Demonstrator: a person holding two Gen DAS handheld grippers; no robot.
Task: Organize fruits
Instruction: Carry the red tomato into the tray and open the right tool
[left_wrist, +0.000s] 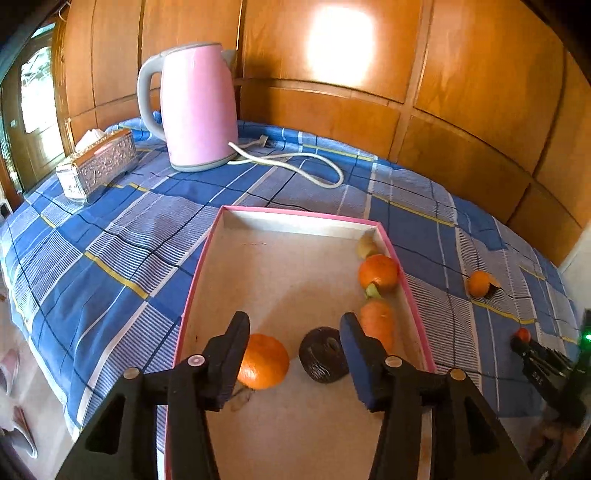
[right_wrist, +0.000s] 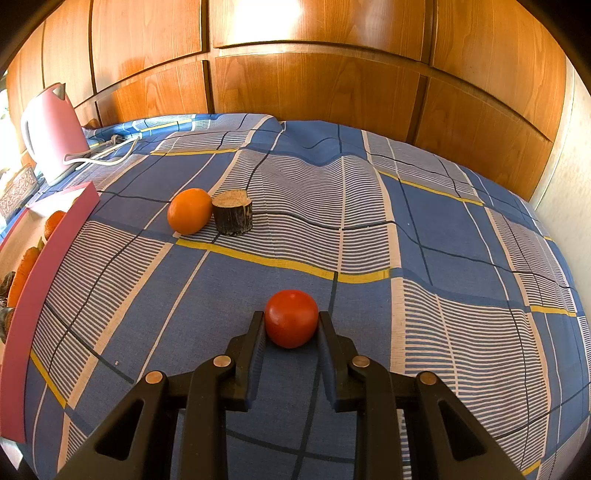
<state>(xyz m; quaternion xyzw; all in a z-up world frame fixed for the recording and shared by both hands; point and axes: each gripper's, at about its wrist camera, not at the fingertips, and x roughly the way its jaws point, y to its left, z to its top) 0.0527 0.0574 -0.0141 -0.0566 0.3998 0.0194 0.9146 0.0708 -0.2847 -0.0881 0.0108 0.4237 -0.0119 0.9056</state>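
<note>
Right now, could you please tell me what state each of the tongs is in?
Left tongs: open, holding nothing, above the pink box.
Right tongs: closed on the red tomato.

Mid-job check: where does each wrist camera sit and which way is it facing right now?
Left wrist: on the left gripper, looking along open jaws into the pink-rimmed box over an orange.
Right wrist: on the right gripper, looking across the plaid cloth; jaws closed on a red tomato.
Shared: pink kettle, box, tomato, the loose orange.
</note>
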